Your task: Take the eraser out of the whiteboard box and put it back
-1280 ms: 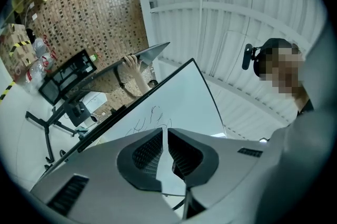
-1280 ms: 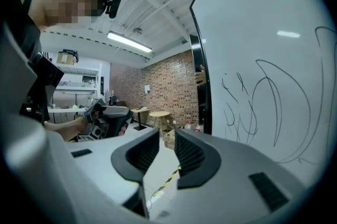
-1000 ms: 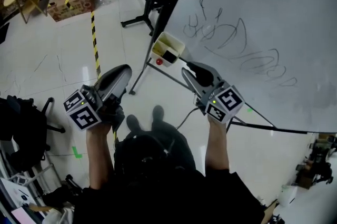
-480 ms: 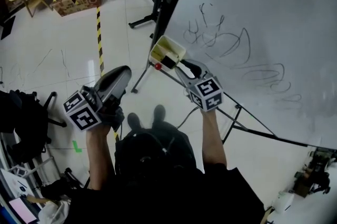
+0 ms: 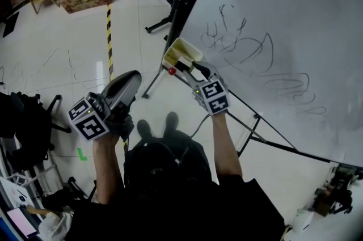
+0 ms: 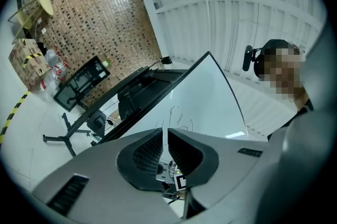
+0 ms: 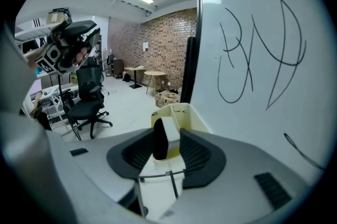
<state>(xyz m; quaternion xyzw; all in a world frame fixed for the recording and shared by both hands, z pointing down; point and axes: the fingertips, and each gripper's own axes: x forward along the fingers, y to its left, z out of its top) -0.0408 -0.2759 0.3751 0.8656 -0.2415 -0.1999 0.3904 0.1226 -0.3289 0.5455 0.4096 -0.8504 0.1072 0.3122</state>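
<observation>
A: right gripper [image 7: 167, 132] fingers?
B: Spread, just been opening. eraser [image 7: 162, 139] stands upright between them, not pinched, black felt toward the left pad.
A: Location?
B: Near end of the whiteboard box [image 7: 184, 110], cream walls either side. whiteboard [image 7: 253, 59] close on the right, open floor [image 7: 124, 104] on the left.
A: left gripper [image 6: 165, 137]?
B: Jaws nearly together, thin slit, nothing in it. Well apart from the box.

right hand-held gripper [image 5: 187, 68] lowered to whiteboard box [image 5: 185, 46] | jaws just opening | eraser [image 7: 164, 138] between
</observation>
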